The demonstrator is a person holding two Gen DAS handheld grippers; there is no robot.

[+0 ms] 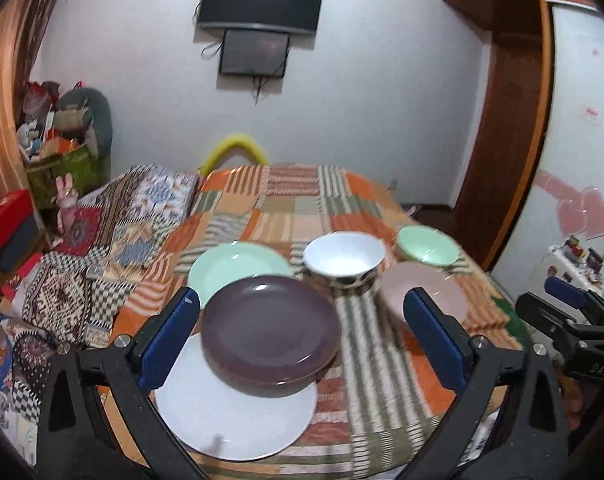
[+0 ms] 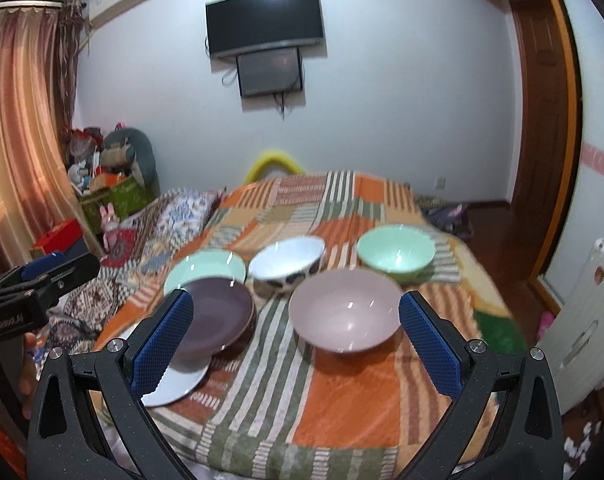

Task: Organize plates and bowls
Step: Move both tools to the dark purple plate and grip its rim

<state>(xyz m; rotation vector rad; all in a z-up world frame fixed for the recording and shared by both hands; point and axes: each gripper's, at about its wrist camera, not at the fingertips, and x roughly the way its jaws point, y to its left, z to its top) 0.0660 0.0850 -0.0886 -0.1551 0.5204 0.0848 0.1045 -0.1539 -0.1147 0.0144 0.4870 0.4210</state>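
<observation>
- Left gripper (image 1: 302, 332) had its jaws spread wide, gripping nothing, with the purple plate (image 1: 269, 330) between them at frame centre.
- The purple plate overlapped a white plate (image 1: 237, 420) at lower centre; a green plate (image 1: 237, 264) lay just above it.
- Right gripper (image 2: 295, 334) was also spread apart and empty, with the pink bowl (image 2: 346, 312) between its jaws.
- A white bowl (image 2: 287, 262) sat centre, a green bowl (image 2: 396, 250) to the right, all on a striped cloth (image 2: 342, 400).
</observation>
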